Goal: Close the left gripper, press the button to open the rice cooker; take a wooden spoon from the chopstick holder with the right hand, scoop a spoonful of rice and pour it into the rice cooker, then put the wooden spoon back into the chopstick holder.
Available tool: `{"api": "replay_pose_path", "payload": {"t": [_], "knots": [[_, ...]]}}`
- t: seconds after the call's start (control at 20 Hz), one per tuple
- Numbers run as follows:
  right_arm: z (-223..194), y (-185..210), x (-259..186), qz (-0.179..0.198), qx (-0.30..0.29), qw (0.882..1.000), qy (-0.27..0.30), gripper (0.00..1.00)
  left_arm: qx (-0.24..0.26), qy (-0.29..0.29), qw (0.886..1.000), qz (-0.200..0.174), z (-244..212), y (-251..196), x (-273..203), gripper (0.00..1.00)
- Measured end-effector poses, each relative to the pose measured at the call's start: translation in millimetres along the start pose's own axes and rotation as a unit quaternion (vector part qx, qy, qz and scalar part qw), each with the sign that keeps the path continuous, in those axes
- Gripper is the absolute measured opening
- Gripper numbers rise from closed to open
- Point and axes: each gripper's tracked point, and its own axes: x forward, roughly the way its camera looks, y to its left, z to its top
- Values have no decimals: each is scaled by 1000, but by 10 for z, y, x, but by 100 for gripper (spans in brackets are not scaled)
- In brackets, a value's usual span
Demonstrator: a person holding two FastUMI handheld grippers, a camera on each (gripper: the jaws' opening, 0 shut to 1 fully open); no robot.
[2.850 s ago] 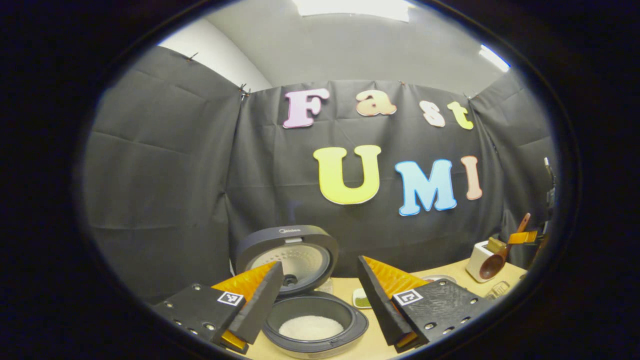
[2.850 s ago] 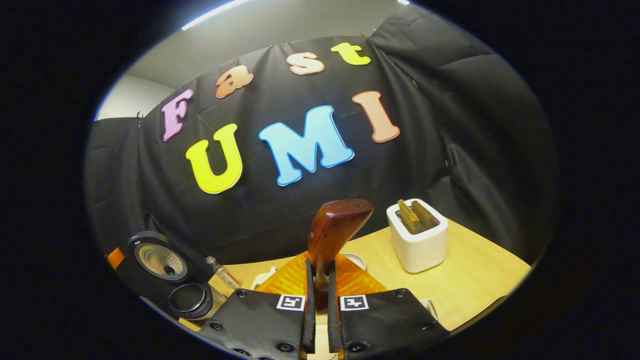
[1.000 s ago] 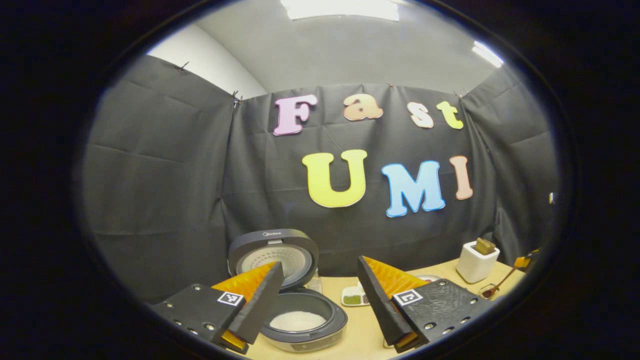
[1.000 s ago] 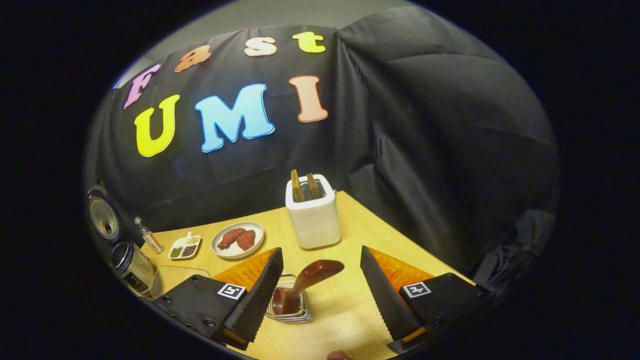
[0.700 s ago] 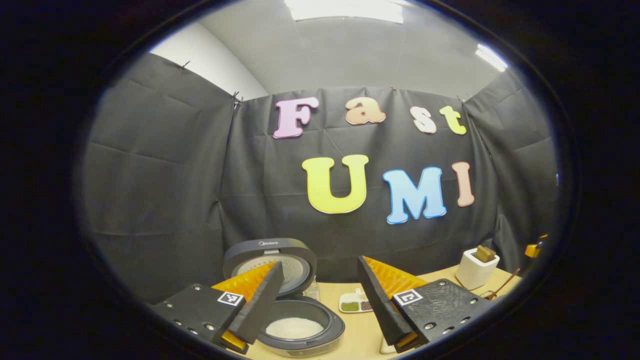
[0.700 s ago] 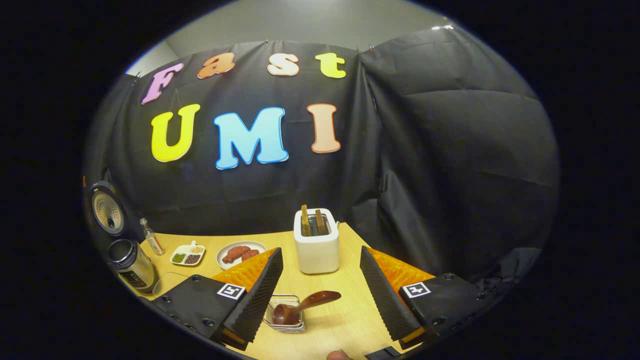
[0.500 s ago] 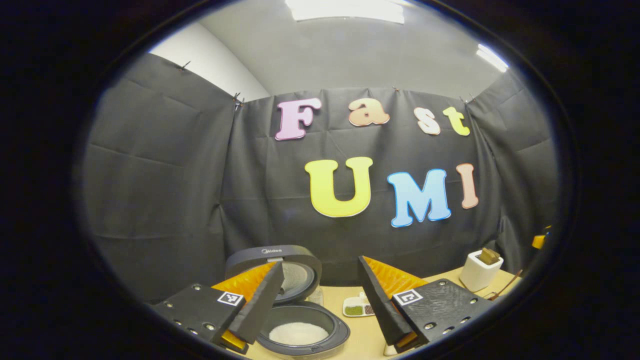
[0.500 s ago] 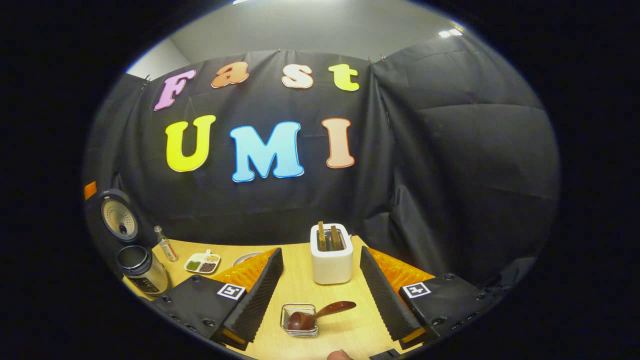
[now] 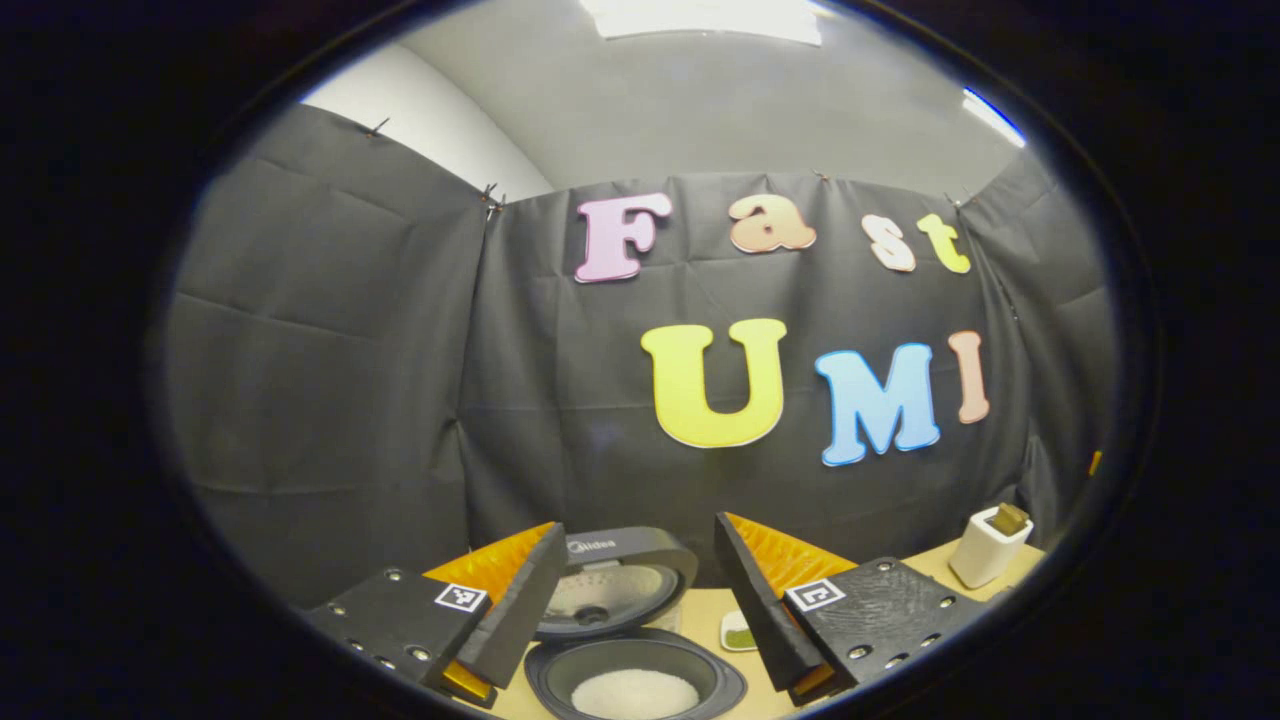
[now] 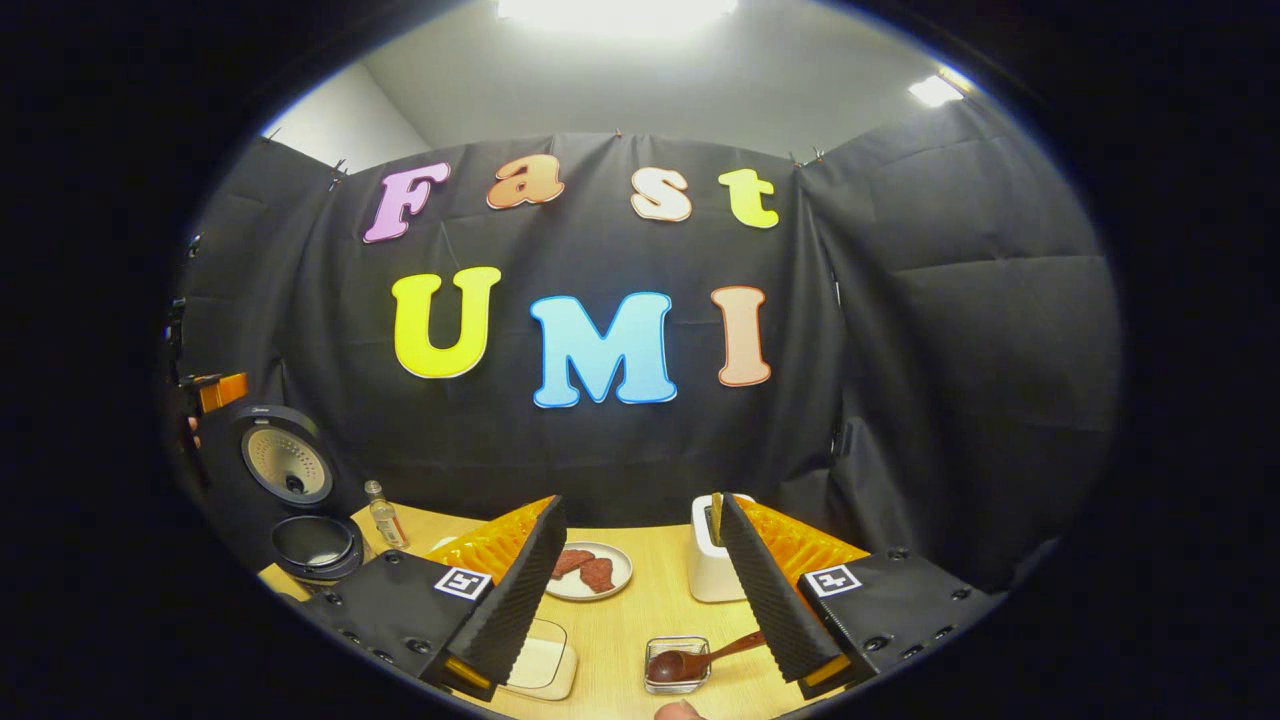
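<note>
My right gripper (image 10: pixel 640 515) is open and holds nothing. Below it, the wooden spoon (image 10: pixel 700 660) rests with its bowl in a small clear holder (image 10: pixel 677 668) on the table, its handle pointing right. The rice cooker (image 10: pixel 300 505) stands open at the far left of the right gripper view, beside the other gripper (image 10: pixel 220 390). My left gripper (image 9: pixel 638 540) is open too, above the rice cooker's pot (image 9: pixel 635 685), which holds white rice. The lid (image 9: pixel 615 590) is raised behind it.
A white box (image 10: pixel 705 570) with wooden pieces stands behind the clear holder, also seen as the white box (image 9: pixel 985 555) at far right. A plate of red sausages (image 10: pixel 590 572), a small bottle (image 10: pixel 380 512), a clear container (image 10: pixel 540 665) and a divided dish (image 9: pixel 740 635) are on the wooden table (image 10: pixel 620 630).
The right gripper, earlier shut on the spoon, has let it go into the clear holder and drawn back and up. The left gripper stayed open over the cooker.
</note>
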Motion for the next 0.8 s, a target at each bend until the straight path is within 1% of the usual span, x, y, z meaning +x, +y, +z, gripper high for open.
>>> {"api": "replay_pose_path", "payload": {"t": [0.1,0.25,0.3,0.35,0.45,0.65,0.7,0.75,0.8], "knots": [[-27,98,10,0,2,1000,1,98,-1,2,1000,6,-15,137,223,91],[-72,140,8,-14,6,1000,3,98,0,9,1000,10,-130,279,594,90],[-82,155,7,-18,10,1000,4,98,-4,14,1000,10,-198,307,710,93],[-103,168,10,-22,13,1000,5,98,-6,18,1000,12,-251,351,825,91],[-116,153,12,-33,18,999,6,98,-8,25,999,18,-369,436,1023,91],[-136,158,-37,-46,12,999,11,98,-19,46,999,24,-645,531,1253,90],[-129,163,-38,-48,10,999,11,98,-23,55,998,24,-733,543,1272,92],[-122,184,-53,-47,7,999,11,98,-24,57,998,27,-759,550,1295,94],[-112,202,-77,-46,3,999,11,98,-23,51,998,26,-761,538,1309,93]]}}
